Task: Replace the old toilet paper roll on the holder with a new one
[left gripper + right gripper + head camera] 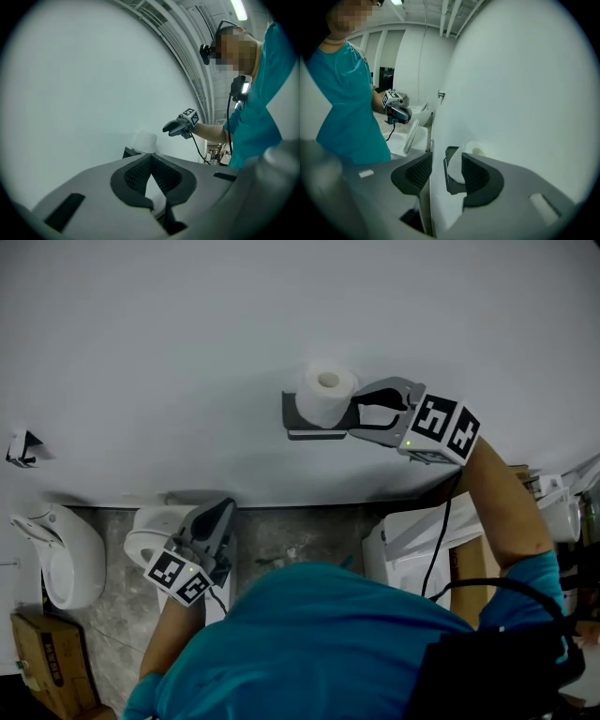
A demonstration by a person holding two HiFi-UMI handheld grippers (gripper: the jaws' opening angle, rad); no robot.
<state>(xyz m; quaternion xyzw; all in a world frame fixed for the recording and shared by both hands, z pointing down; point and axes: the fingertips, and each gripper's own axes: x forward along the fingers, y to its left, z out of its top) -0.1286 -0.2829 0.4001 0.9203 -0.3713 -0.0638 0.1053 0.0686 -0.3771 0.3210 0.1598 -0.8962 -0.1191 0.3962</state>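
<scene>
White wall is fitted with a holder bearing the roll, judged light, crushable, best pinched gently across its sides. Right tool is held apart beside it; left tool is pressed together, empty.

White roll on dark grey holder, pale grey wall, teal shirt, black-and-white square-patterned cubes, brown box lower left.

Wall bare left of & above holder w/ roll — free approach there. Right gripper crowds holder's right side — toilet sits below-left.
</scene>
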